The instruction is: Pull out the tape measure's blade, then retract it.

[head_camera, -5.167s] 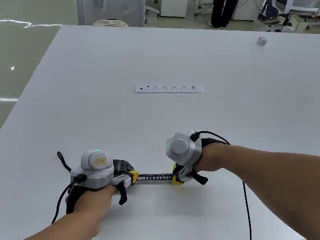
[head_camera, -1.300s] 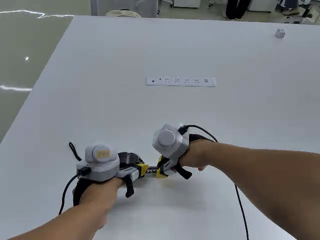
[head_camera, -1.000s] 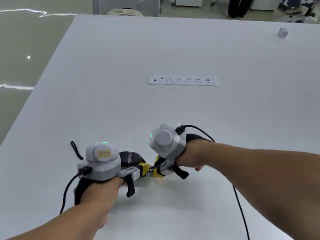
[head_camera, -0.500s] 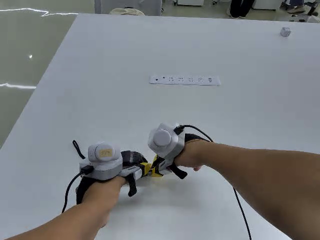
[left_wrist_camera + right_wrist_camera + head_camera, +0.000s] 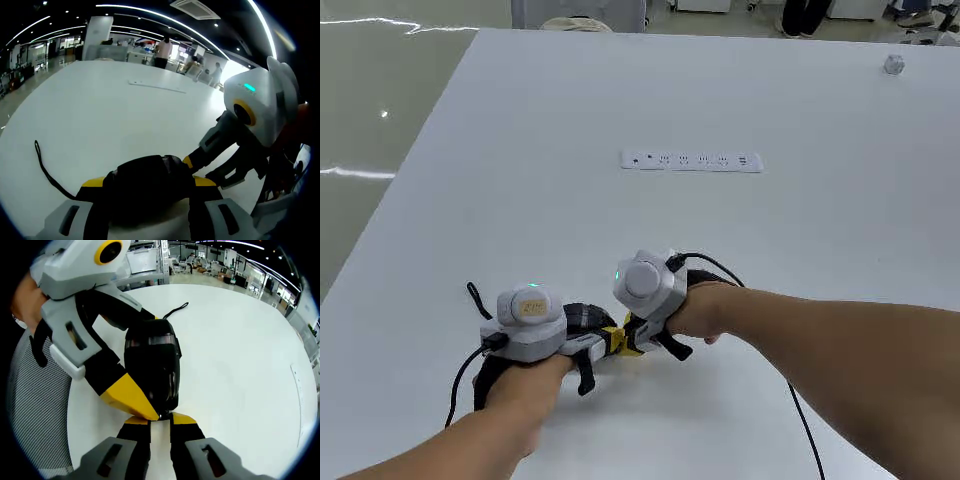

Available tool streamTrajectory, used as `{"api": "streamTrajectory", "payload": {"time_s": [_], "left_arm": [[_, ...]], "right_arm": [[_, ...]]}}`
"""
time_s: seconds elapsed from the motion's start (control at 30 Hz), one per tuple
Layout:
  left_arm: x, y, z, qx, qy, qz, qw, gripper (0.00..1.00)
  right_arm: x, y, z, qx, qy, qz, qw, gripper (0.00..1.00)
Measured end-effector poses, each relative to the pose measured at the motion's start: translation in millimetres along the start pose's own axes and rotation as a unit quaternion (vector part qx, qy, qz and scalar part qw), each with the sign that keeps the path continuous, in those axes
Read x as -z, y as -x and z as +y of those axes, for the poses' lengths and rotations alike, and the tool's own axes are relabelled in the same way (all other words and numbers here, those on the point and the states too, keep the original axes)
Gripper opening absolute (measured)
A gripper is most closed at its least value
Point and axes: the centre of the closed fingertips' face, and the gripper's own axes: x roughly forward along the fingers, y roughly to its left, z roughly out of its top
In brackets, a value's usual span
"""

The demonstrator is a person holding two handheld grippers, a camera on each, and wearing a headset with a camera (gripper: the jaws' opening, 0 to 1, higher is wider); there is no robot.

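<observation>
Low on the table [image 5: 800, 230], at six o'clock: retract step all but finished.

In the head view, finds the left gripper [image 5: 603, 343] clamped on the tape measure [image 5: 582, 318], with the right gripper [image 5: 632, 340] touching it from three o'clock and a power strip [image 5: 692, 161] well apart at twelve. In the left gripper view, shows jaws pressed on the black body from nine and three o'clock, with the strap [image 5: 47, 172] trailing toward nine. In the right gripper view, shows jaws pinching the blade tip [image 5: 160, 416] at six o'clock, hard against the body's mouth, with hardly any blade out. Reads as retraction nearly complete. Next calls for easing that pinch off the tip gently, body held firm.
</observation>
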Motion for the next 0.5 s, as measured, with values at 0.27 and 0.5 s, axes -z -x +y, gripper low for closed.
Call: {"api": "streamTrajectory", "payload": {"time_s": [0.27, 0.5], "left_arm": [[2.8, -1.2, -0.7, 0.009, 0.0, 0.0, 1.0, 0.63], [2.9, 5.9, -0.1, 0.056, -0.067, 0.0, 0.9962, 0.63]], "right_arm": [[-0.5, 0.1, 0.5, 0.0, 0.013, -0.004, 0.9999, 0.14], [-1.1, -0.2, 0.4, 0.0, 0.014, -0.005, 0.9999, 0.14]]}}
